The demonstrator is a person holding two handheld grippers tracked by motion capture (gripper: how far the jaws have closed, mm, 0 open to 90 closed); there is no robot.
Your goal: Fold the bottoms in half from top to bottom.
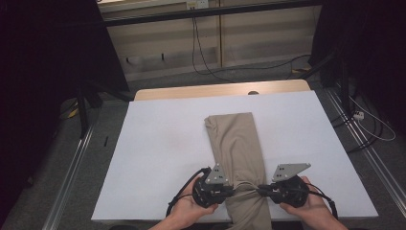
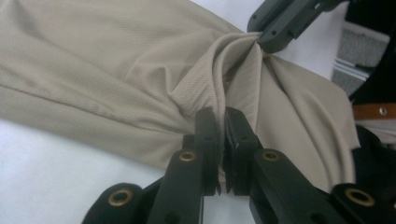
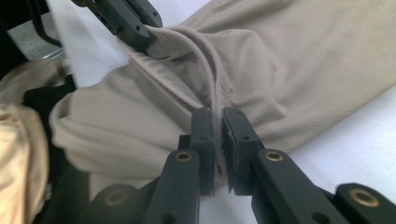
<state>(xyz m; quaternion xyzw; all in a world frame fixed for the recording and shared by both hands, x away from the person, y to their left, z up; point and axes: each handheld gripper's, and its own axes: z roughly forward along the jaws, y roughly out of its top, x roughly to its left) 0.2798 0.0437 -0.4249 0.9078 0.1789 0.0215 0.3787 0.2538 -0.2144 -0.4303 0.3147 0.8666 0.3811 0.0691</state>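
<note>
A beige garment, folded into a long strip, lies lengthwise down the middle of the white table top, and its near end hangs over the front edge. My left gripper is shut on the strip's left edge near the front, the cloth bunched between its jaws. My right gripper is shut on the opposite edge, with cloth pinched at its jaws. The two pinches pull the fabric into a narrow waist. Each gripper view shows the other gripper's jaw tip on the cloth.
The white top covers a wooden table whose far edge shows beyond it. Metal rails run along the floor on both sides. Cables trail on the floor behind the table. Dark stands flank the scene.
</note>
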